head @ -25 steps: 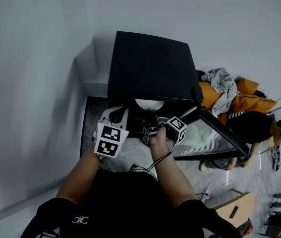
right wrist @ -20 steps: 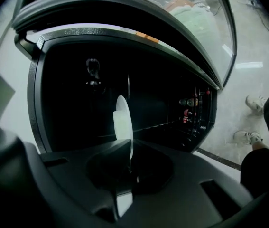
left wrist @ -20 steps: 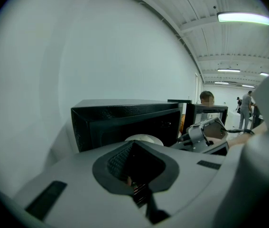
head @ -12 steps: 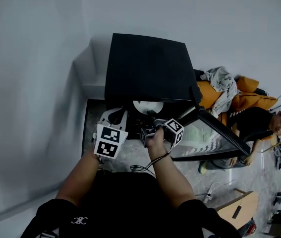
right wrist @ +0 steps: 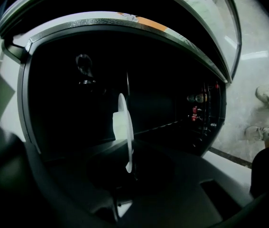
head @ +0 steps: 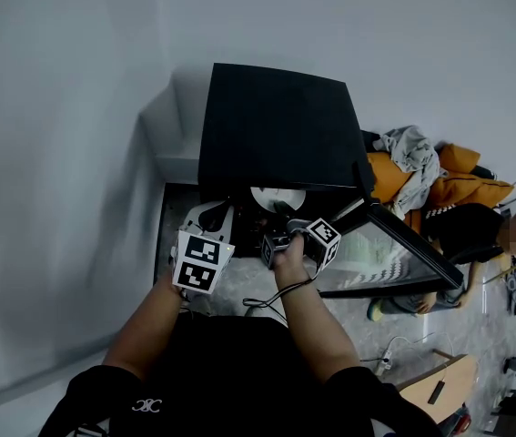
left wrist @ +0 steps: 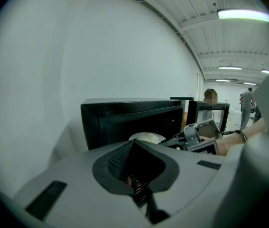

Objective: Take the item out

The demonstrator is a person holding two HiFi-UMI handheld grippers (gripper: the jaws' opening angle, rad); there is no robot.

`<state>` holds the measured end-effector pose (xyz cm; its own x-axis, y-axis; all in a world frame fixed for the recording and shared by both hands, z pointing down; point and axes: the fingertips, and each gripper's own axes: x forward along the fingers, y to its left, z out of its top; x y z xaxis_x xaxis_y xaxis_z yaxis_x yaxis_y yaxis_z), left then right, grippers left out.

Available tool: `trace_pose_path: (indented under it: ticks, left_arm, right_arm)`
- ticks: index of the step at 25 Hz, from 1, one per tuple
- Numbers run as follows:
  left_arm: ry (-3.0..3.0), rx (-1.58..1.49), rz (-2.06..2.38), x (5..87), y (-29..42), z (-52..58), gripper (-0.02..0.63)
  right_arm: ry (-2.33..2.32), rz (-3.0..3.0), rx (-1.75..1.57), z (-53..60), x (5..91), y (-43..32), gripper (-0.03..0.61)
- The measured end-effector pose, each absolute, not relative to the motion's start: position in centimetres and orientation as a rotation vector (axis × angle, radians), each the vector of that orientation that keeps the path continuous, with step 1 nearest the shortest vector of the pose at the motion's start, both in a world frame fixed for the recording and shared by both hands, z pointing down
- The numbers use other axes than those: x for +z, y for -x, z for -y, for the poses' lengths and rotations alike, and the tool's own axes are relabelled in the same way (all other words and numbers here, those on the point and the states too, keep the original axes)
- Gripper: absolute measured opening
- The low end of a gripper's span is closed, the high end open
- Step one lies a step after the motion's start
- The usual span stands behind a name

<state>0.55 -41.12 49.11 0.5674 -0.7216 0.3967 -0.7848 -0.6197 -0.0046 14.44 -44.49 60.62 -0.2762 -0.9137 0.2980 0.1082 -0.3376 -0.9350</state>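
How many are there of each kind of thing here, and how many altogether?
Hand-held grippers: 2 (left hand-held gripper, right hand-held gripper shut on the plate's rim)
white plate: 1
black oven, door open: 1
Total: 4

left tongs (head: 217, 212) closed, empty; right tongs (head: 282, 215) clamped on plate (right wrist: 124, 127) edge; both forearms extended forward.

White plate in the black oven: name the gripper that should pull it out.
Right. The right gripper is inside the open oven with the white plate rim between its jaws; the left gripper is outside, shut and empty.
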Motion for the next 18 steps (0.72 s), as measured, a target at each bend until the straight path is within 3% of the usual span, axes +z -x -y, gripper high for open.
trace_pose_path:
  ticks: [18]
  left_arm:
    - [-2.631,0.51,1.276,48.4,-0.1,40.4,-0.002]
  right_arm:
    - [1.237,-1.308,-1.62,36.9,58.5,-16.3,0.028]
